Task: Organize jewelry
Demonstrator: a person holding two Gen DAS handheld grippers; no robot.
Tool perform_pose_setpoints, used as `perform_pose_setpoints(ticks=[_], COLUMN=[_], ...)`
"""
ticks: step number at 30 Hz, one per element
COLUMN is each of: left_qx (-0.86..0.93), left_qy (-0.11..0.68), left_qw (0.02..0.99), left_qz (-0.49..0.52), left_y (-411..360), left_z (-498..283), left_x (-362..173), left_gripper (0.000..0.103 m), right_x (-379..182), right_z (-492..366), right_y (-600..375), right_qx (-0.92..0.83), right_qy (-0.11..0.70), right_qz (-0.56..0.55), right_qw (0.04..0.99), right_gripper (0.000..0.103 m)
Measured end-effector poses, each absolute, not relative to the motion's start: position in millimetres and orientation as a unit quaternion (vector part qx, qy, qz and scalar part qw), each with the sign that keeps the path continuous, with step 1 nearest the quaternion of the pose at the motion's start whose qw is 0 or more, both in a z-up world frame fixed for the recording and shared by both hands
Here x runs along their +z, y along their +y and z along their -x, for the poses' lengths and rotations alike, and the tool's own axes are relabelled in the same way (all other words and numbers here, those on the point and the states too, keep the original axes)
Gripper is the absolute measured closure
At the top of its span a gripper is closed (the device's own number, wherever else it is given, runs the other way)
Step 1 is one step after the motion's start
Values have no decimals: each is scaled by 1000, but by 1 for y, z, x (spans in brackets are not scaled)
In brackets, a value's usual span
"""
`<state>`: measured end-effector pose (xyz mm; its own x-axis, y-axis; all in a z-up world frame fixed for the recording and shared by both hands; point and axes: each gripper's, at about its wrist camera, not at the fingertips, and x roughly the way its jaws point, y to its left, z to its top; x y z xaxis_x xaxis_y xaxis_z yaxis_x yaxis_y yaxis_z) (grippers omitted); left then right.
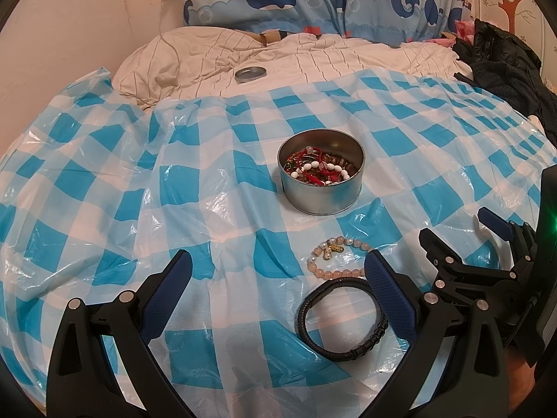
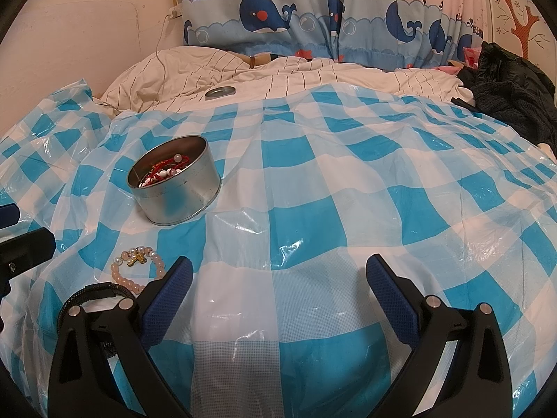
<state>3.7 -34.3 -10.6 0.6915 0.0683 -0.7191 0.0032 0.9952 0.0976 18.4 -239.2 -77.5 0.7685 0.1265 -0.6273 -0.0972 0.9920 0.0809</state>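
Observation:
A round metal tin (image 1: 322, 193) (image 2: 181, 198) stands on the blue-and-white checked plastic sheet and holds several bead and red cord bracelets (image 1: 318, 169). A pink bead bracelet (image 1: 334, 257) (image 2: 137, 266) with a gold charm lies in front of it. A black braided bracelet (image 1: 343, 318) (image 2: 87, 292) lies nearer still. My left gripper (image 1: 278, 275) is open and empty, with its right finger over the black bracelet's edge. My right gripper (image 2: 278, 275) is open and empty over bare sheet, right of the bracelets. It shows at the right of the left wrist view (image 1: 494, 226).
The tin's lid (image 1: 250, 74) (image 2: 220, 92) lies on the striped bedding behind the sheet. A charging cable (image 2: 161, 52) hangs from a wall socket at back left. Dark clothes (image 1: 508, 69) are piled at back right. A whale-print curtain (image 2: 313, 21) hangs behind the bed.

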Motion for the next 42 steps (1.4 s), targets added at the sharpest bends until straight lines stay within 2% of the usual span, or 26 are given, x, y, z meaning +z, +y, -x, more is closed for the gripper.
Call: perform_pose_setpoints(ticks=[25,37,42], left_qx=[22,32,14], left_qy=[394,443,448], left_qw=[919,889,893], left_qz=[-29,114,45], left_y=[-23,38,8], left_z=[1,-5,-5], left_x=[-9,-34,-41], left_gripper=[8,8,8], right_x=[-79,-84,-83], right_z=[-16,-15,-23], right_y=[-242,-243,-241], right_qx=[59,61,54], right_qy=[340,354,361], right_qz=[-21,-21,-25], right_qw=[938,933,931], right_gripper=[8,8,8])
